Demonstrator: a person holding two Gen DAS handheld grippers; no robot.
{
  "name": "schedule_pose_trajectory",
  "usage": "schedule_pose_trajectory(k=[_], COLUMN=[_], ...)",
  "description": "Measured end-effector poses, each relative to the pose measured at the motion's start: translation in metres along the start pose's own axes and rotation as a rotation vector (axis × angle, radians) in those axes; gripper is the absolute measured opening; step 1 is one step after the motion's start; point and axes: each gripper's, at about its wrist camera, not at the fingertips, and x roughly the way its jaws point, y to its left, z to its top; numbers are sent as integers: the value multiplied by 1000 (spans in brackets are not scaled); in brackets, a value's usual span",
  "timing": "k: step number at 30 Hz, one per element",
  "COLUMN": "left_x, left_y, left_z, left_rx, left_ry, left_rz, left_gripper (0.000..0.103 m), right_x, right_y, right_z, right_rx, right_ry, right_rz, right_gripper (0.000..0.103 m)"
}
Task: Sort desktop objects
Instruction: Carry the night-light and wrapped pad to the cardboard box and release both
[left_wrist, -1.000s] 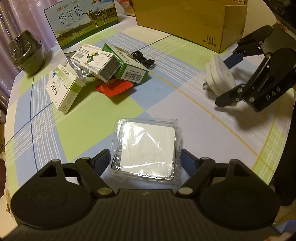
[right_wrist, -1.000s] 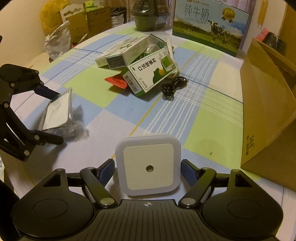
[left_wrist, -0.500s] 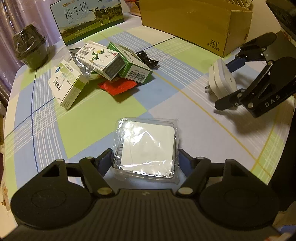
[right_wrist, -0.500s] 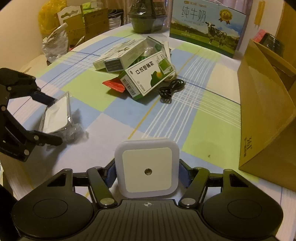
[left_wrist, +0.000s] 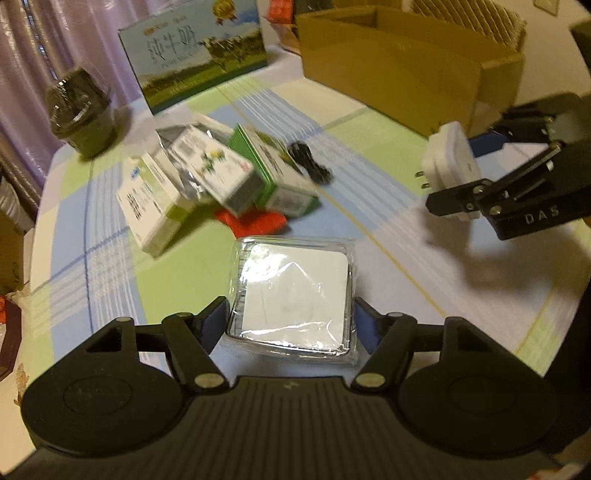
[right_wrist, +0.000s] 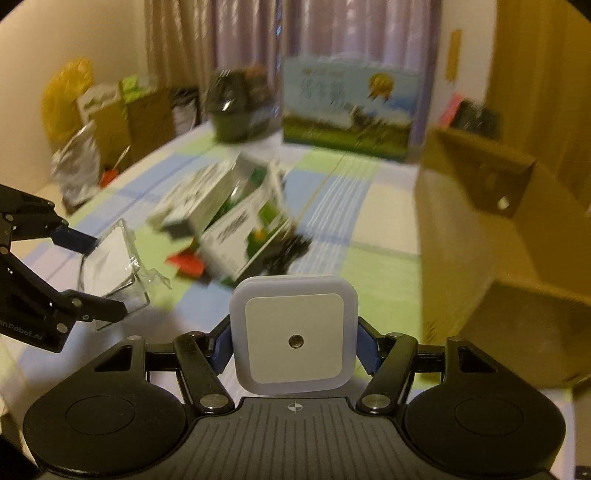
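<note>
My left gripper (left_wrist: 291, 321) is shut on a clear plastic case with a white square inside (left_wrist: 293, 295) and holds it above the checked tablecloth; the case also shows in the right wrist view (right_wrist: 110, 269). My right gripper (right_wrist: 293, 343) is shut on a white square plug-in night light (right_wrist: 293, 339), lifted off the table; it shows from the side in the left wrist view (left_wrist: 448, 166), prongs pointing left. Medicine boxes (left_wrist: 207, 181), a red packet (left_wrist: 255, 223) and a black cable (left_wrist: 310, 168) lie piled mid-table.
An open cardboard box (left_wrist: 406, 70) stands at the back right of the table, close on the right in the right wrist view (right_wrist: 498, 236). A milk carton case (left_wrist: 199, 55) and a dark wrapped pot (left_wrist: 81, 114) stand at the far edge. Bags and boxes (right_wrist: 103, 122) lie beyond the table.
Both grippers have closed on their items and lifted them off the table. The views have tilted up and blurred with the motion.
</note>
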Motion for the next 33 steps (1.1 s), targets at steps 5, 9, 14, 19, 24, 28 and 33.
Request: schedule_pose_trajectory(k=[5,9,14,19,24,28,33], left_x=[-12,-24,-44,-50,-41,-30,-9], left_y=[-2,-8,-21,-39,-65,-91,-122], left_z=[33,66,112,148,177,198,214], left_rx=[-36,-66,-110,-132,-139,-123,-93], left_ry=[-75,-142,-262,-341,-373,-390,-363], left_rz=[8,24,22,-1,-48,-91,-142], left_gripper=[67,67,67,67,67,67,67], right_x=[-22,-46,-63,-70,-80,-87,-96], right_y=[-14,-28,-64,-104,-137,-163,-191], right_z=[19,39,64,76,73,64,55], right_rx=[37,63,105,145,159,199,227], right_ry=[-110,-208,-231,-208,-192,-186,-171], right_rz=[-72,-135,-199,-254,-305,-334,-354], right_gripper=[62,62,62,62,62,63,63])
